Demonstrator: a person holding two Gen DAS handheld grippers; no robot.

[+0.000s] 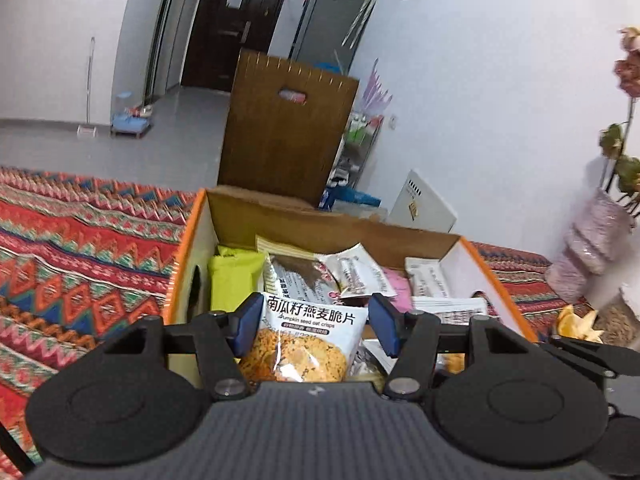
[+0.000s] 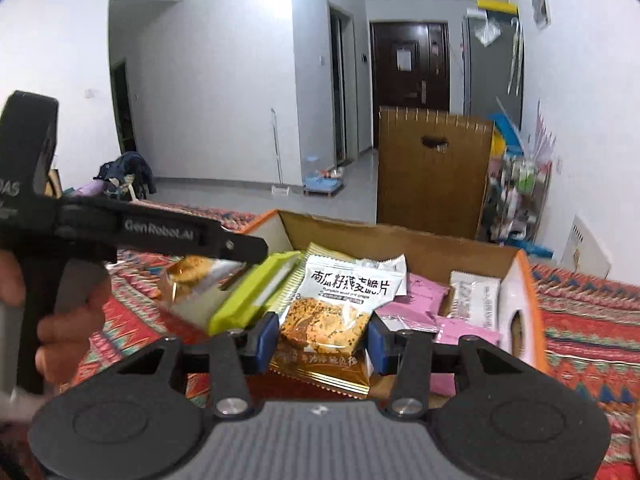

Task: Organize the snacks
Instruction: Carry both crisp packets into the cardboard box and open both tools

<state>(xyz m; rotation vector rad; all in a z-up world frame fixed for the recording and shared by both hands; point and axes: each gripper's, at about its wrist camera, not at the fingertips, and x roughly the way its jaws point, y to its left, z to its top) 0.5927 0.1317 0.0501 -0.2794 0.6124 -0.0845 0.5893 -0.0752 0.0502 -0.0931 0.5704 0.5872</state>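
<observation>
A cardboard box (image 1: 316, 216) with orange-edged sides stands on a patterned cloth and holds several snack packets. In the left wrist view my left gripper (image 1: 314, 322) is open over the box, its blue pads either side of a white pumpkin seed oat crisps packet (image 1: 308, 340) without pressing it. A lime green packet (image 1: 234, 280) and pink packets (image 1: 396, 290) lie beside it. In the right wrist view my right gripper (image 2: 322, 340) is open around another white oat crisps packet (image 2: 340, 300) lying on a gold packet (image 2: 320, 368). The box (image 2: 400, 240) and green packet (image 2: 252, 292) show there too.
The patterned red cloth (image 1: 80, 248) covers the surface around the box. A pink vase with flowers (image 1: 592, 248) stands at the right. A brown chair back (image 1: 288, 120) is behind the box. My left hand-held gripper body (image 2: 132, 232) crosses the left of the right wrist view.
</observation>
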